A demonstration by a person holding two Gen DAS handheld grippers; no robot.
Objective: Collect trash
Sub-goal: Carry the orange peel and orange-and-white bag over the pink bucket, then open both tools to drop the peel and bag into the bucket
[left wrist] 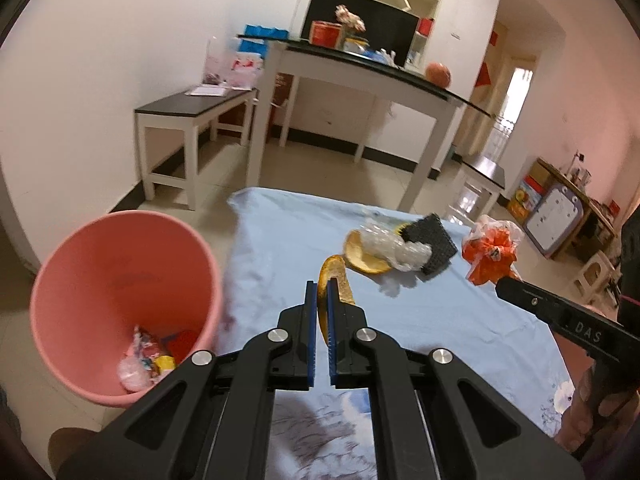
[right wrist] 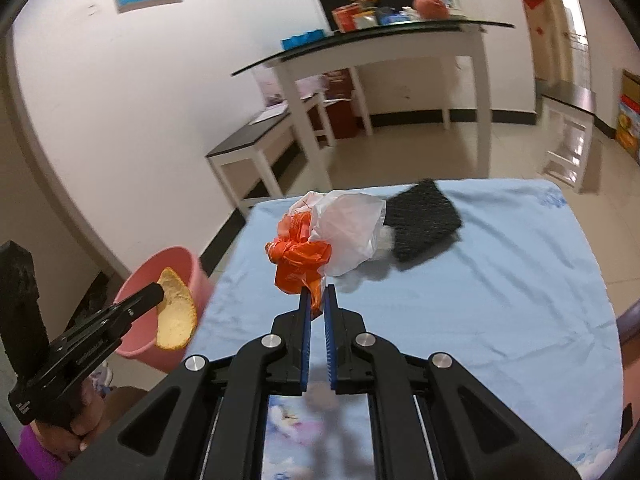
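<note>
- We see a curved yellow-orange strip of fruit peel (left wrist: pixel 335 280) at frame centre, pinched upright above the blue cloth.
- A crumpled orange-and-white plastic bag (right wrist: pixel 320 244) hangs at centre, lifted.
- Another peel piece under clear wrap (left wrist: pixel 366 254) and black mesh (left wrist: pixel 430 246) lie right of centre.
- The pink plastic bucket (left wrist: pixel 120 276), lower left, contains wrappers.

The right tongs (right wrist: pixel 319 294) pinch an orange-and-white plastic bag (right wrist: pixel 320 242) above the blue-sheeted worktop (right wrist: pixel 500 280). A black mesh pad (right wrist: pixel 426 220) lies behind the bag. At left, the left tongs (right wrist: pixel 158 294) hold a fruit peel (right wrist: pixel 176 316) near a pink bucket (right wrist: pixel 176 266).
</note>
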